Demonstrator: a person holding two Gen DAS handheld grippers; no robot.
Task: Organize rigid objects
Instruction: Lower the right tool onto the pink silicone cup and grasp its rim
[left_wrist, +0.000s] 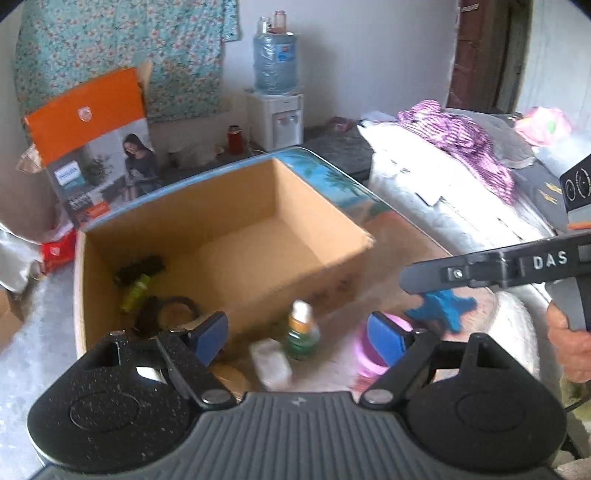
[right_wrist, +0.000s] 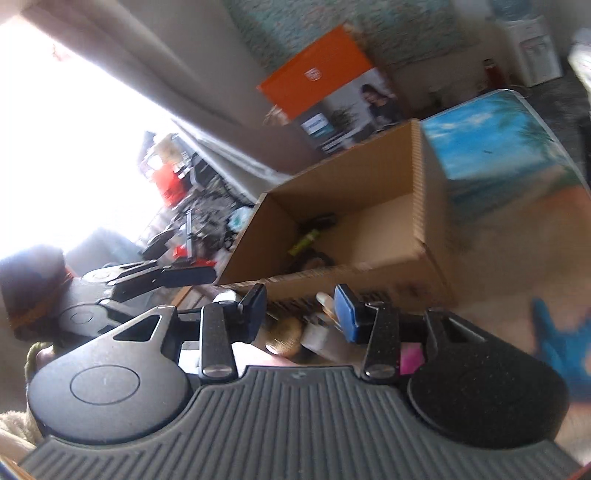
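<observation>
Each black speckled claw (left_wrist: 297, 338) carries blue pads (left_wrist: 386, 341), silver screws and a ribbed grey base.

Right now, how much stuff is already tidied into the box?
A few things already lie in the brown cardboard box: a yellow-green tube and some dark items. Both tongs are empty. A green bottle with a white cap, a blue star-shaped toy and a pink cup are outside.
</observation>
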